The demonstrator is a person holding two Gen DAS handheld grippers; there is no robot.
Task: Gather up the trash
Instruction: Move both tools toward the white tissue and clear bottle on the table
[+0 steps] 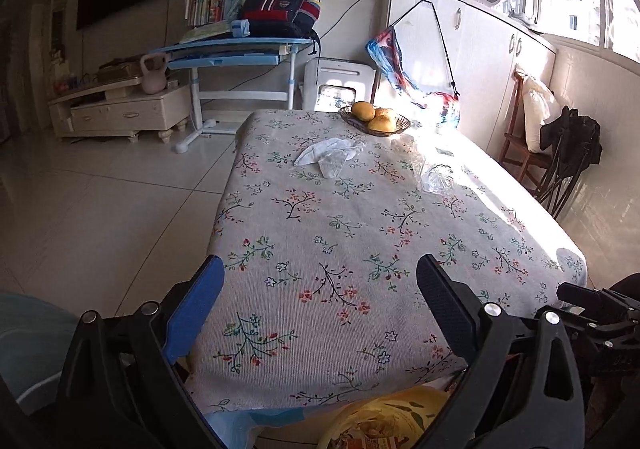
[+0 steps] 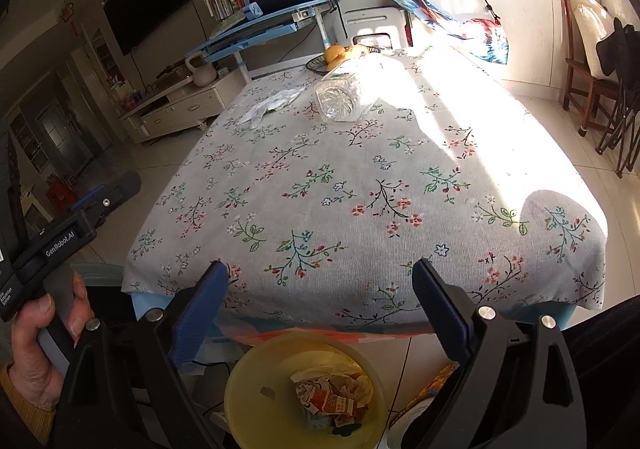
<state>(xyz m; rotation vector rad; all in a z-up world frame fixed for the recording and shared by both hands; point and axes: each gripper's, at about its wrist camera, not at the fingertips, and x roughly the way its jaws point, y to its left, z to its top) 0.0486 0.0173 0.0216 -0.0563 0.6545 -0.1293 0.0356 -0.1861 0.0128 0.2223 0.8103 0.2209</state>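
A floral-clothed table [image 1: 340, 249] [image 2: 320, 189] carries a crumpled white tissue with clear wrap [image 1: 328, 155] [image 2: 272, 105] and a clear plastic bottle lying on its side [image 1: 436, 173] [image 2: 344, 99]. A yellow bin [image 2: 248, 393] [image 1: 384, 421] with crumpled wrappers in it stands below the near table edge. My left gripper [image 1: 320, 309] is open and empty over the near edge; it also shows in the right wrist view [image 2: 104, 205]. My right gripper [image 2: 320, 309] is open and empty above the bin.
A dark bowl of oranges [image 1: 374, 119] [image 2: 340, 57] sits at the table's far end. A blue desk [image 1: 232, 49] with a backpack, a TV cabinet [image 1: 120, 109], white cupboards [image 1: 480, 61] and a wooden chair [image 1: 532, 137] stand around.
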